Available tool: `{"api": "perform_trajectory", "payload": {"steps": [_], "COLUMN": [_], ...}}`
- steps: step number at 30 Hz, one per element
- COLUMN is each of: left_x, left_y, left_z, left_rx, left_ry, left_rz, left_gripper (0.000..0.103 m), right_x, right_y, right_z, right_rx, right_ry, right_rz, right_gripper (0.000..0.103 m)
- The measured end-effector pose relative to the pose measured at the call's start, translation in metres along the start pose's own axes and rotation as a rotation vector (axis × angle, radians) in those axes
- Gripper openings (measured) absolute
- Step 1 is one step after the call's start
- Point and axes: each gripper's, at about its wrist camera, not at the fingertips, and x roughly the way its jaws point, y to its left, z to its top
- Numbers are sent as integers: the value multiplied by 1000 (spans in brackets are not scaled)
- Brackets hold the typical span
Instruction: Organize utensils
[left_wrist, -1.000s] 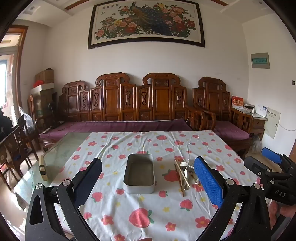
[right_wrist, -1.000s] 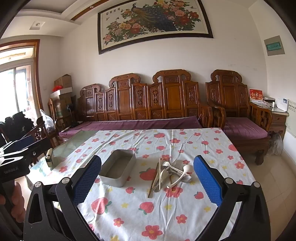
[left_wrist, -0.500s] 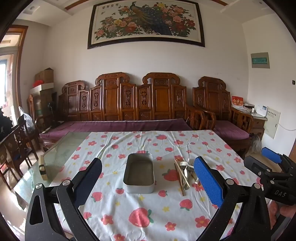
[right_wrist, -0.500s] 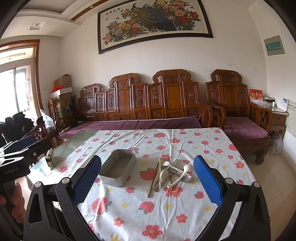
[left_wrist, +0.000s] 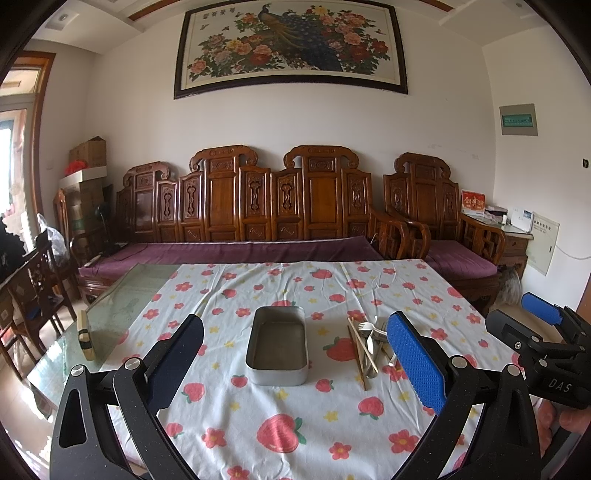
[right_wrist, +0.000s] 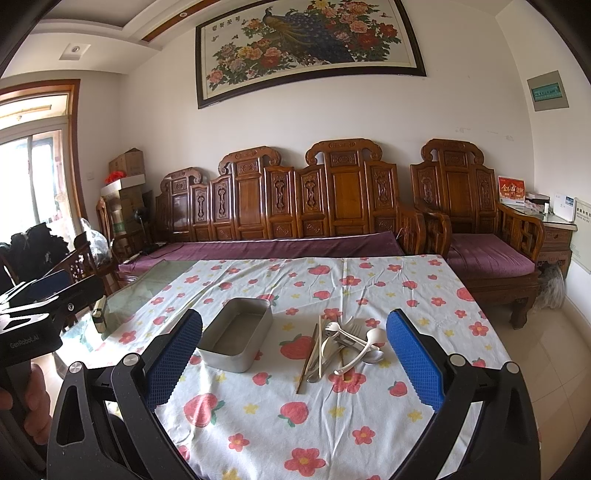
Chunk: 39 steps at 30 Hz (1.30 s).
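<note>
An empty rectangular metal tin (left_wrist: 277, 345) (right_wrist: 236, 334) sits mid-table on the strawberry-print cloth (left_wrist: 280, 417). To its right lies a loose pile of utensils (left_wrist: 369, 343) (right_wrist: 341, 347): wooden chopsticks, white plastic spoons and fork, metal spoons. My left gripper (left_wrist: 295, 363) is open and empty, held above the near part of the table, facing the tin. My right gripper (right_wrist: 295, 360) is open and empty, held above the near table, facing the utensil pile. The right gripper also shows at the right edge of the left wrist view (left_wrist: 543, 343).
The cloth leaves bare glass tabletop (left_wrist: 122, 314) at the left, with a small block (left_wrist: 85, 338) at its edge. A carved wooden sofa (left_wrist: 258, 218) with purple cushions stands behind the table. Wooden chairs (left_wrist: 33, 291) stand at the left.
</note>
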Motion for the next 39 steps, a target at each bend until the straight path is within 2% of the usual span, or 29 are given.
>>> {"api": "perform_trajectory", "payload": {"steps": [39], "left_x": [0], "left_y": [0], "left_z": [4], "left_rx": [2], "left_ry": [-2], "left_rz": [-1], "left_gripper": [97], "right_x": [2], "right_y": [-2], "right_z": [-1], "right_rx": [-1], "right_ry": [-1], "right_rz": [1], "right_gripper": [100]}}
